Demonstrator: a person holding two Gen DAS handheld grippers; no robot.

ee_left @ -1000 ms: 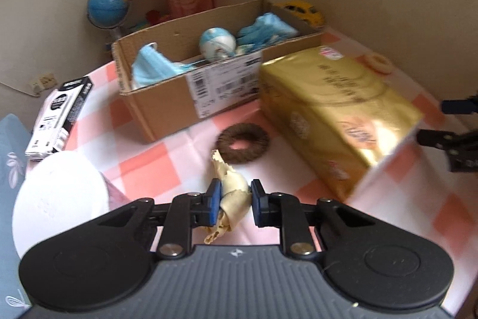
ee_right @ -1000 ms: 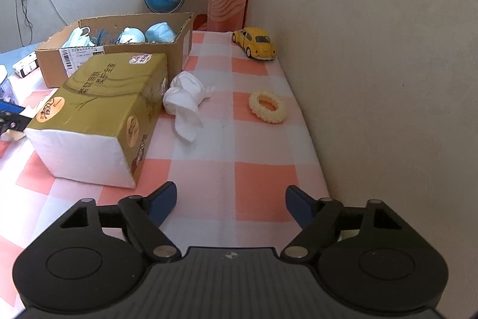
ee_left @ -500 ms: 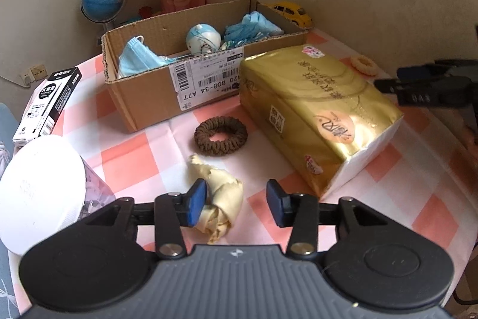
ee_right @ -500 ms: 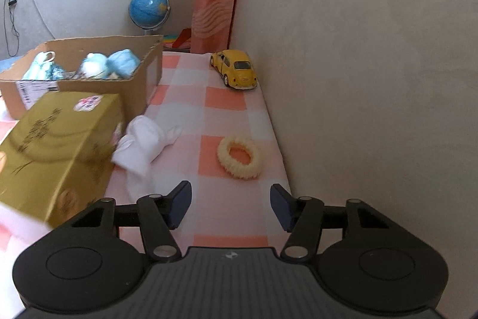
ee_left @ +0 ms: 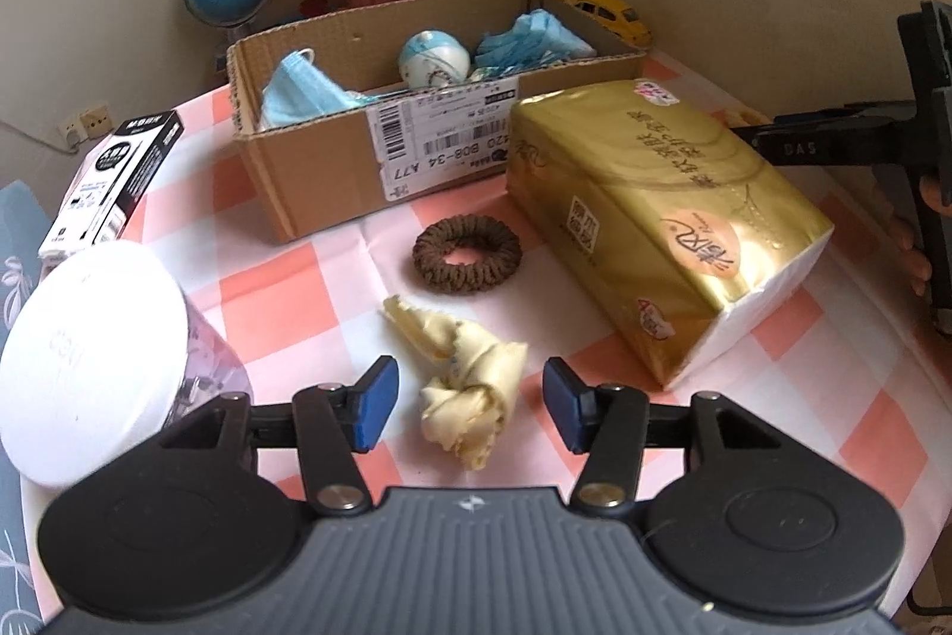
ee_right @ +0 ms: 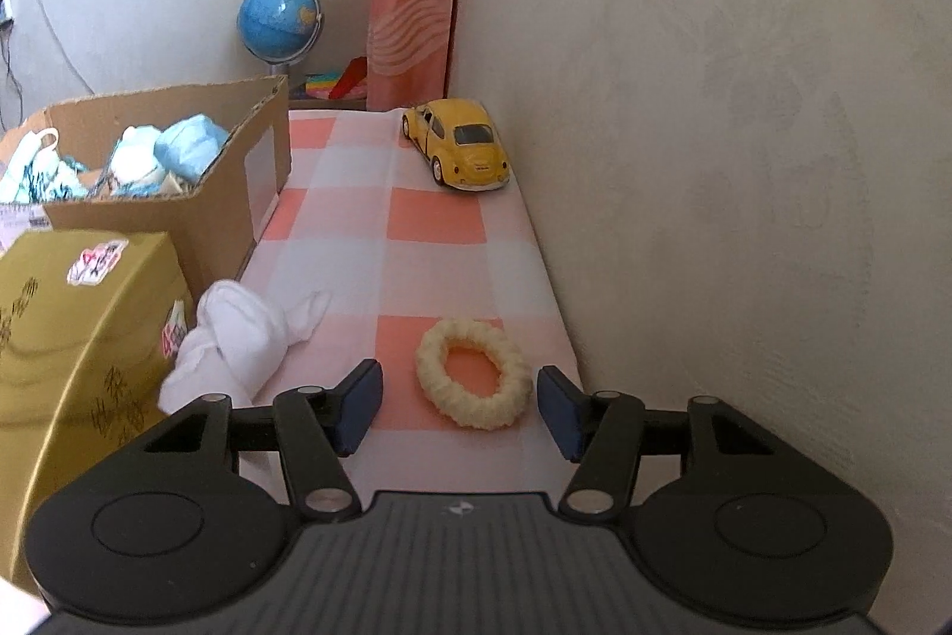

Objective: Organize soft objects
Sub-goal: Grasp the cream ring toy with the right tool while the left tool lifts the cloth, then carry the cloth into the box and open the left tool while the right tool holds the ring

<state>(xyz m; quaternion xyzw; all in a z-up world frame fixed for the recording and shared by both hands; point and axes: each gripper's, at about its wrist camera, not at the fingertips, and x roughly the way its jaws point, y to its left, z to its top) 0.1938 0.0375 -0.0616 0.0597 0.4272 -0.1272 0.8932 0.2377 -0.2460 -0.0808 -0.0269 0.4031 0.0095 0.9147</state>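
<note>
My left gripper (ee_left: pixel 464 409) is open, its fingers on either side of a knotted cream cloth (ee_left: pixel 467 385) that lies on the checked tablecloth. A brown scrunchie (ee_left: pixel 467 252) lies just beyond it. A cardboard box (ee_left: pixel 357 147) behind holds blue face masks (ee_left: pixel 297 96) and a small ball. My right gripper (ee_right: pixel 458 412) is open, with a cream scrunchie (ee_right: pixel 473 379) between its fingers on the table. A knotted white cloth (ee_right: pixel 238 343) lies to its left.
A gold tissue pack (ee_left: pixel 654 212) lies right of the brown scrunchie. A white-lidded jar (ee_left: pixel 89 355) and a black-and-white carton (ee_left: pixel 113 183) stand at the left. A yellow toy car (ee_right: pixel 458 150) and a globe (ee_right: pixel 279 16) sit near the wall, close on the right.
My left gripper has opened and let go of the cream cloth, which now lies on the table. My right gripper has moved forward and lower, up to the cream scrunchie.
</note>
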